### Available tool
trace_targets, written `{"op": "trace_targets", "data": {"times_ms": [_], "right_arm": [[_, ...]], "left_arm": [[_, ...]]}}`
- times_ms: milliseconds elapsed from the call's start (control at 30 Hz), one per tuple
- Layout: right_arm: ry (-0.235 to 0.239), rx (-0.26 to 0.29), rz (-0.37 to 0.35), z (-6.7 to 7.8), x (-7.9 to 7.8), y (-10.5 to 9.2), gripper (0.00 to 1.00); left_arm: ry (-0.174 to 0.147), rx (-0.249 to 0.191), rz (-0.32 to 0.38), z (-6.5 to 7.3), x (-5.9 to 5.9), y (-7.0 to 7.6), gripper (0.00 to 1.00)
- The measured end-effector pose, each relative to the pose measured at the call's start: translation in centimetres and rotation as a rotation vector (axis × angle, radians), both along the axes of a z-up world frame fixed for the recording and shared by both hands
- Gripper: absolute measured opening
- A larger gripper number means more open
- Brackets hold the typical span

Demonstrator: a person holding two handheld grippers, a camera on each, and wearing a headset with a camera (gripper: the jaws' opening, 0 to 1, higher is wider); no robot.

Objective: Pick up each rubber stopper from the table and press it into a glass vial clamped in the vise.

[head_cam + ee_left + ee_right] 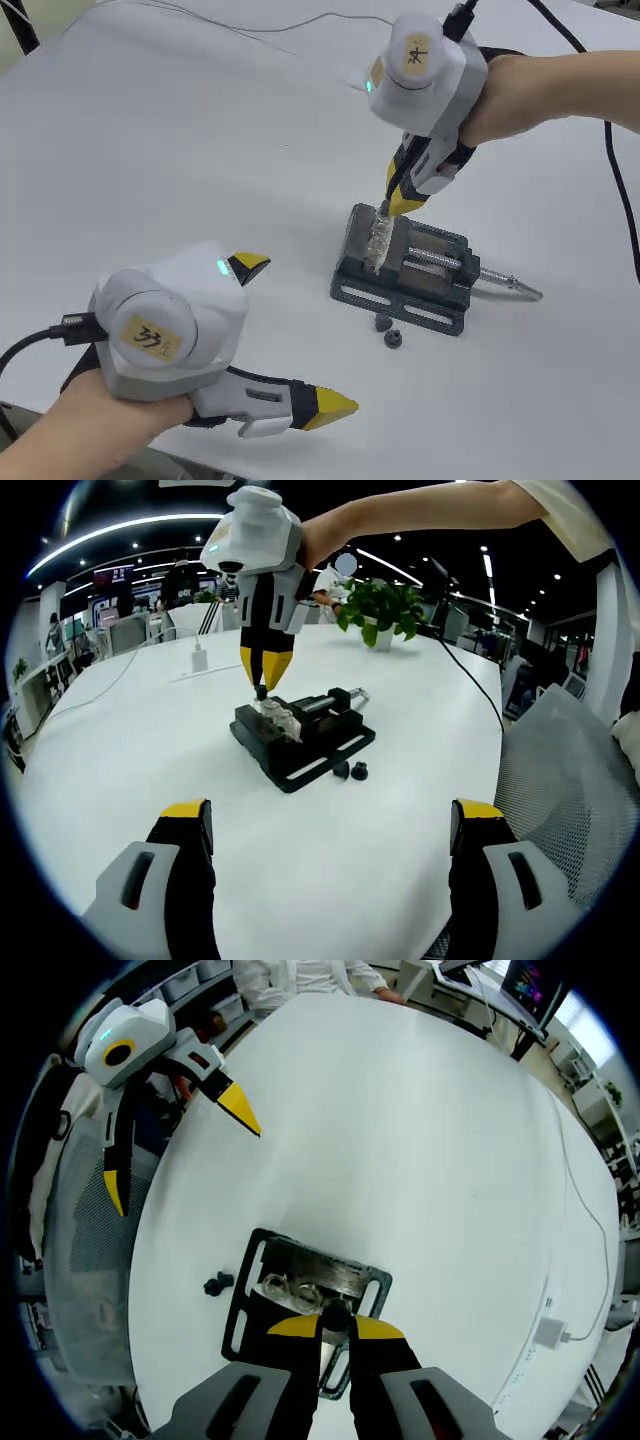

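- Nearest the person, the left gripper (pixel 292 335) hangs over the white round table (pixel 200 150). Its yellow-tipped jaws are spread wide with nothing between them. Its own view looks out between those jaws across bare tabletop.
- Further on, two loose dark rubber stoppers (pixel 394 340) lie close together on the table, just in front of the small black metal vise (pixel 445 270).
- The vise clamps a row of clear glass vials (pixel 378 240). The head view sees them side-on as one glassy lump, while the right gripper view looks down on separate round mouths.
- Above the vials the right gripper (pixel 398 205) points down. Its jaws are narrow and pinch a small dark rubber stopper (pixel 337 1314), seen plainly in the right gripper view. I can't tell whether the stopper touches the glass.
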State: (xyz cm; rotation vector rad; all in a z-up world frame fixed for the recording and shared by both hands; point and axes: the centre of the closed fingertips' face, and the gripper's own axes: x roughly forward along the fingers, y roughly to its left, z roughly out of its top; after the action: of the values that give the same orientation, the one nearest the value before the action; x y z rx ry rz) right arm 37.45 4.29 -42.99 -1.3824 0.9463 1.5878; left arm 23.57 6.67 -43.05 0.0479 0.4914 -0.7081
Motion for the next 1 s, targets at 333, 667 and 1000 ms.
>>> {"op": "trace_targets", "data": {"times_ms": [333,667,1000], "right_arm": [[0.000,-0.054,-0.063,-0.14,0.53,-0.11,0.04],[0.021,-0.058,-0.198,-0.36,0.82,0.17,0.04],[0.041,-0.030,-0.212,-0.37,0.61,0.11,0.05]], "left_arm": [[-0.001,-0.003,-0.004,0.02,0.15,-0.31,0.98],[0.000,-0.008,-0.011,0.00,0.31,-0.76,0.98],[-0.001,-0.009,-0.001,0.08,0.41,-0.38,0.97]]}}
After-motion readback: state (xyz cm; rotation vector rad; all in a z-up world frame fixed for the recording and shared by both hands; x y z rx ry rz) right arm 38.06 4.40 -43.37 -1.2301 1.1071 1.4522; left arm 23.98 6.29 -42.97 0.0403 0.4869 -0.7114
